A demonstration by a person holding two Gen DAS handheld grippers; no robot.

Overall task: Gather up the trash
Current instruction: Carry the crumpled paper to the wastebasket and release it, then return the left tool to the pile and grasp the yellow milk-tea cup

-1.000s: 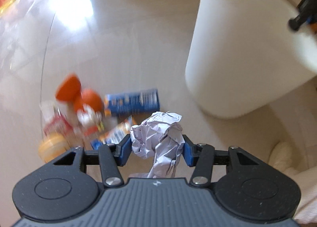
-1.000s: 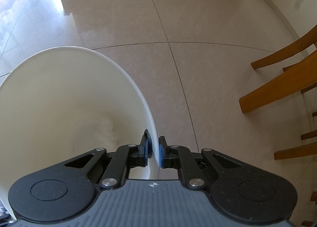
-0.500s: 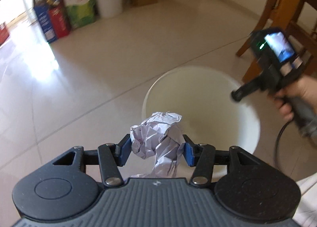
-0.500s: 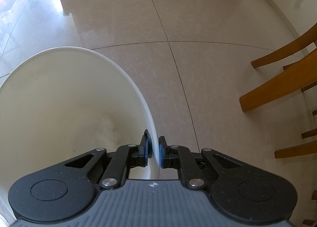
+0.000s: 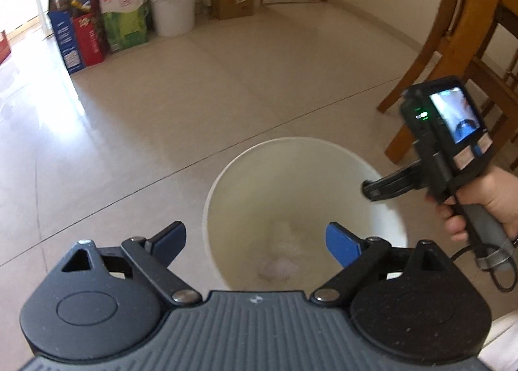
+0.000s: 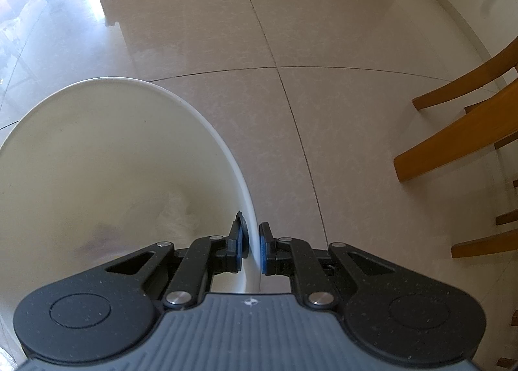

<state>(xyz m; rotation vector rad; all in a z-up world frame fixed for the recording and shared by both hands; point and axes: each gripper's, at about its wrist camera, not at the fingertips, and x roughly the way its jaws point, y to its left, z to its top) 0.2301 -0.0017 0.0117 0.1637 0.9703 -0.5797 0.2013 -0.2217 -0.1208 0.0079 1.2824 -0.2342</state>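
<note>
The left claw (image 5: 255,240) hangs over the mouth of the white bin (image 5: 226,183), its jaws just sprung wide with nothing between them, so that the crumpled paper ball (image 5: 278,269) falls straight in; the ball shows blurred, low inside the bin. The right claw (image 6: 254,249) is clamped shut on the bin's rim, one pad inside the wall and one outside, probably to steady the light bin on the tiled floor (image 6: 291,31) and keep its opening under the drop. A wooden chair (image 5: 469,31) stands just beside it.
</note>
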